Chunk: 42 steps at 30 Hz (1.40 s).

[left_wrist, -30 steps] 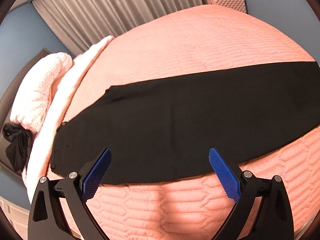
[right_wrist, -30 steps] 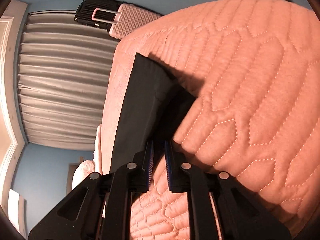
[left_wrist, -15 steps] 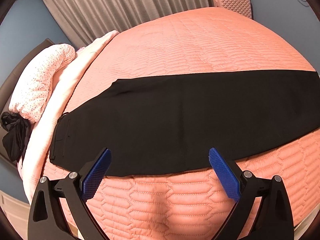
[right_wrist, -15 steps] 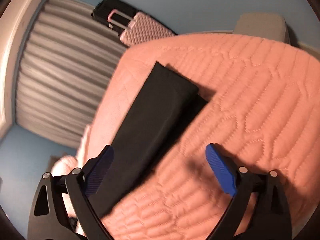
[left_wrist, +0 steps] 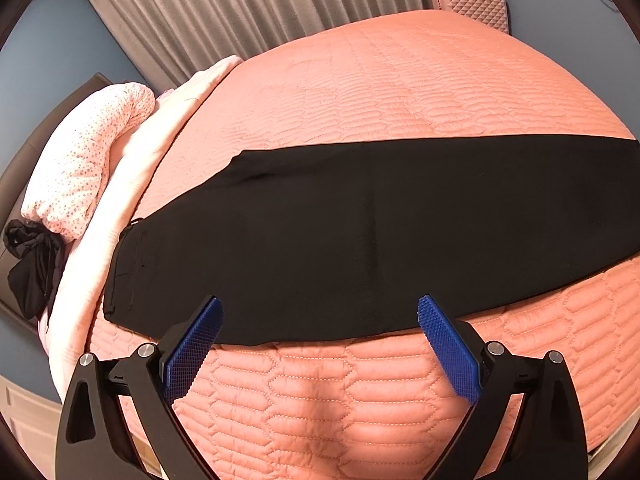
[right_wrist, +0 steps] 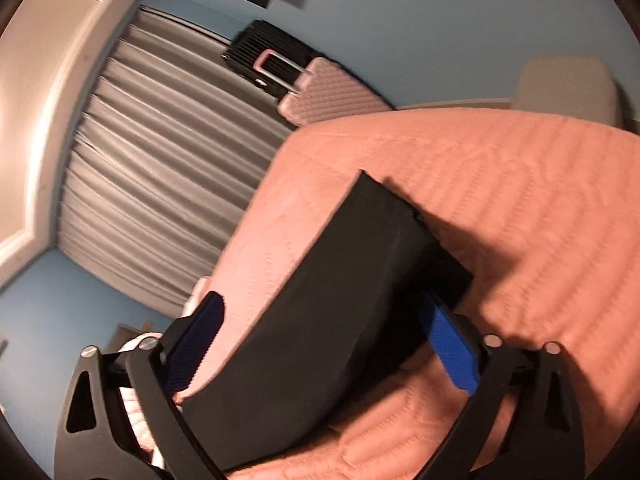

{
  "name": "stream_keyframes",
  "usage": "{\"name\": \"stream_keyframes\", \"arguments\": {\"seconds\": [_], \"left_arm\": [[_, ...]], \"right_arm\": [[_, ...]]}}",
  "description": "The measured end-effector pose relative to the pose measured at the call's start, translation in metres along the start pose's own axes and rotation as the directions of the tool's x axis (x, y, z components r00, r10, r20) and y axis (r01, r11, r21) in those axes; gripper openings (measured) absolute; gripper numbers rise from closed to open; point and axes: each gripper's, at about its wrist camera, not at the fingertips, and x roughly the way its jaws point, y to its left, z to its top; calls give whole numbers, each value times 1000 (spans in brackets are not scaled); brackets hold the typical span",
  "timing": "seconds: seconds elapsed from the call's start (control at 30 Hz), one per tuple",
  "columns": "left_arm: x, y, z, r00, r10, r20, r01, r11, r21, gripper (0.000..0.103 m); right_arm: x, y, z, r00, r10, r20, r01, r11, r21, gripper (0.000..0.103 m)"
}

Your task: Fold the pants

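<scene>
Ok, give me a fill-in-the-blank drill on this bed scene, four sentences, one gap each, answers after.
1. The pants lying across the quilt are ____ in colour.
2. The left gripper has its jaws ____ and holds nothing.
3. The right gripper is ____, with the pant-leg end between its spread fingers.
4. The suitcase beyond the bed is ____.

Missing words: black; open; open; pink
</scene>
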Motion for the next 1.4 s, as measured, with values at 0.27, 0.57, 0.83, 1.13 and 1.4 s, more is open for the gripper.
{"name": "stream_keyframes", "arguments": {"seconds": [0.27, 0.57, 0.83, 1.13, 1.4], "left_arm": [[2, 12, -5, 1000, 13, -11, -13, 1000, -8, 97], [-3, 12, -6, 1000, 5, -3, -5, 1000, -18, 97], [0, 15, -5, 1000, 6, -17, -7, 1000, -25, 97], [2, 21, -5, 1000, -7, -21, 6, 999, -37, 97], [1, 19, -8, 1000, -14, -26, 13, 999, -41, 97]], "right_arm": [[-39, -7, -31, 997, 23, -80, -15, 995, 101, 72], [8, -17, -13, 992, 126, -16, -119, 968, 220, 71], [39, -6, -3, 998, 9, -69, 0, 992, 130, 28], [-6, -4, -25, 974, -148, -173, 175, 973, 151, 47], [10, -22, -7, 985, -115, -132, 152, 936, 317, 53]]}}
